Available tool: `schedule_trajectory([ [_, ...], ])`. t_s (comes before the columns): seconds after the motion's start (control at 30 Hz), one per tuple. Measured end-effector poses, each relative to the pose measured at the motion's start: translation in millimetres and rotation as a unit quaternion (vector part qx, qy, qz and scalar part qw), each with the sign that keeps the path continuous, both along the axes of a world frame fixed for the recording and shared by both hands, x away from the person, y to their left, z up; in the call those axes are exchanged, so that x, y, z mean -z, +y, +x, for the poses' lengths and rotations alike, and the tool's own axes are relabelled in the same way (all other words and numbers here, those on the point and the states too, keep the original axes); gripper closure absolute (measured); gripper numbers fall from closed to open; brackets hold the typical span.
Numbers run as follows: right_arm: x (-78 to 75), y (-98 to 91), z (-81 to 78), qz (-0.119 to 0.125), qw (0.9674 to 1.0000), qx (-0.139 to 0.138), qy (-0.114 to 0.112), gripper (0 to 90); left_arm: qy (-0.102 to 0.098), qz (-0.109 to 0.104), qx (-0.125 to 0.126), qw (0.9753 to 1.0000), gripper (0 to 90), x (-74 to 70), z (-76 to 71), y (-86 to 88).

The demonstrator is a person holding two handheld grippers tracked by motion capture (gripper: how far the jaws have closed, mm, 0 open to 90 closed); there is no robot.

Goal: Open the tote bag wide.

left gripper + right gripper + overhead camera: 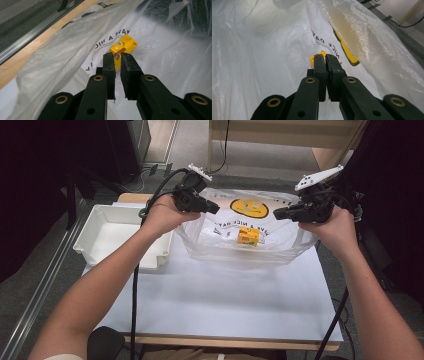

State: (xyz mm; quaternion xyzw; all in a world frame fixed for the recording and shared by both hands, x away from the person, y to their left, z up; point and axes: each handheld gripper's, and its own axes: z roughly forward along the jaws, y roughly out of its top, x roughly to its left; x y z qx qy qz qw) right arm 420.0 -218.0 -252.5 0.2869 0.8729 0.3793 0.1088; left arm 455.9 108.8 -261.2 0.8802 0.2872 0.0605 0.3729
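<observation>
Holding translucent plastic bag (250, 227) up off white counter (225, 295) by its two top edges: left tongs (212, 207) pinching thin film at bag's left side w/ a narrow gap between pads, right tongs (280, 213) clamped tight on film at right side. Yellow box (248, 236) lying inside bag on its bottom, between & below both tongs, touching neither. White bin (107, 232) sitting just left of bag.

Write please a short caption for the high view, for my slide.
Two hand-held grippers hold open a clear plastic bag with a yellow box inside, beside a white tray.
</observation>
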Motion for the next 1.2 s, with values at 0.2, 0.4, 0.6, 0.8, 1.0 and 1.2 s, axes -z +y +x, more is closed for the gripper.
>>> schedule_trajectory([
  [0.2,10.4,-6.7,9.7,0.016,0.9998,0.012,0.002,88.3,-0.001,0.005,-0.001,1.0,82.8,9.7,9.7,-6.4],
  [0.4,20.8,-10.1,17.5,0.02,0.9995,0.018,0.017,88.1,0.008,0.001,-0.003,1.0,83.4,17.7,18.7,-9.7],
  [0.6,35.8,-17.1,23.9,0.028,0.9986,0.034,0.03,88.1,0.013,-0.017,-0.01,0.9997,85.6,27.1,25.4,-6.9],
  [0.8,46.2,-22.6,27.1,0.03,0.9977,0.042,0.043,88.1,0.03,-0.012,-0.016,0.9994,88.9,36.9,29.5,-8.3],
  [1.0,54.8,-22.2,30.1,0.009,0.9964,0.059,0.059,88.1,0.032,-0.001,-0.022,0.9992,89.0,45.1,33.6,-12.0],
  [1.2,65.7,-22.5,32.8,0.006,0.996,0.065,0.061,88.1,0.029,0.015,-0.022,0.9992,88.7,56.1,36.3,-15.9],
])
